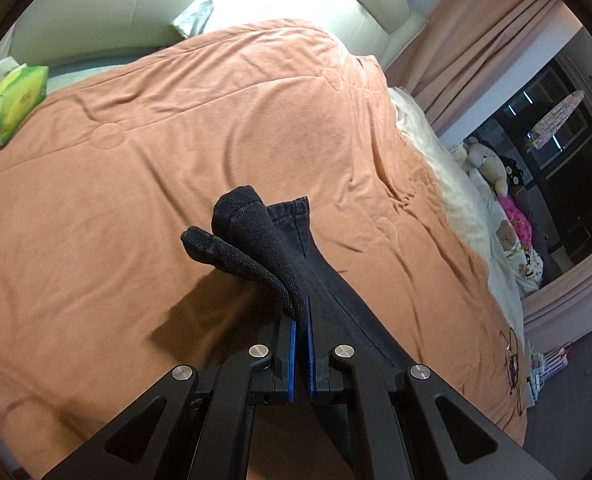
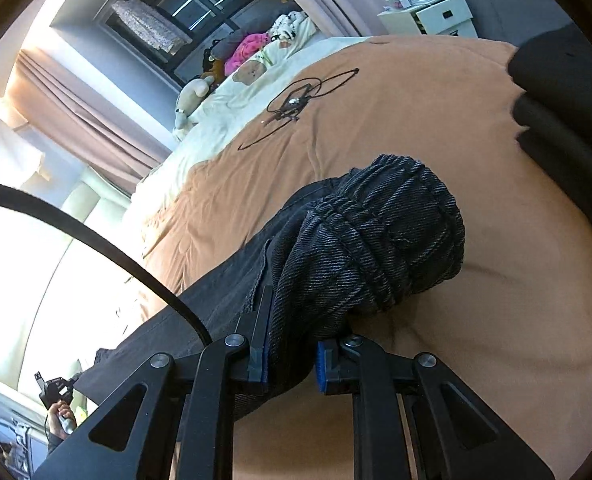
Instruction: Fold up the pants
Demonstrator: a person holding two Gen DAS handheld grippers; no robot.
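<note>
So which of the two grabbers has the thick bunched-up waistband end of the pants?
The right gripper: its jaws clamp a fat gathered wad of the black pants. The left gripper pinches only a thin fold, jaws almost touching.

Black denim pants [image 2: 360, 236] hang bunched above the bedspread

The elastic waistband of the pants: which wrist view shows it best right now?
Right wrist view: the gathered waistband fills the middle, clamped in the right gripper. The left wrist view shows only the pants hem end, pinched in the left gripper.
</note>
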